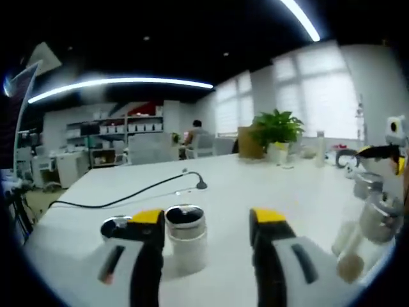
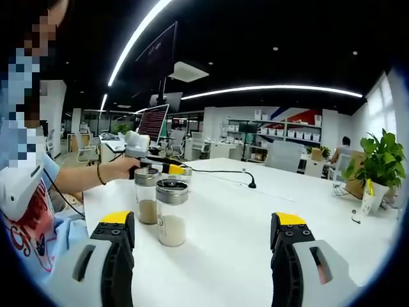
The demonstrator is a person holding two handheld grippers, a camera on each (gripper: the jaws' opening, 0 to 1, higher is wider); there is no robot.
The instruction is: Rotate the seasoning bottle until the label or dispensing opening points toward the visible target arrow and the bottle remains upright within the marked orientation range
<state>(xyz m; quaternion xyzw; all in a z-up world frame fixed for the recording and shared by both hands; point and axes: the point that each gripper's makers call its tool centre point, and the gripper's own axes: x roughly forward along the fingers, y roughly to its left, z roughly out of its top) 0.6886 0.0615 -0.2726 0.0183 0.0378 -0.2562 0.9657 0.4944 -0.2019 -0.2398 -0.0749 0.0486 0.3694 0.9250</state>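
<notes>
With both hand-held grippers wide and empty, the seasoning bottle should be grasped squarely and kept vertical on the desk.

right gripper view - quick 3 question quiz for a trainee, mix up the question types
1. True or false: the right gripper has its jaws shut on a bottle.
2. What lies on the white table behind the bottles? A) black cable B) kitchen knife C) stack of plates
3. Fill in: the nearer seasoning bottle, with its silver lid, stands ___ on the table.

Key: 1 false, the jaws stand wide apart with nothing between them. 2 A. 3 upright.
</notes>
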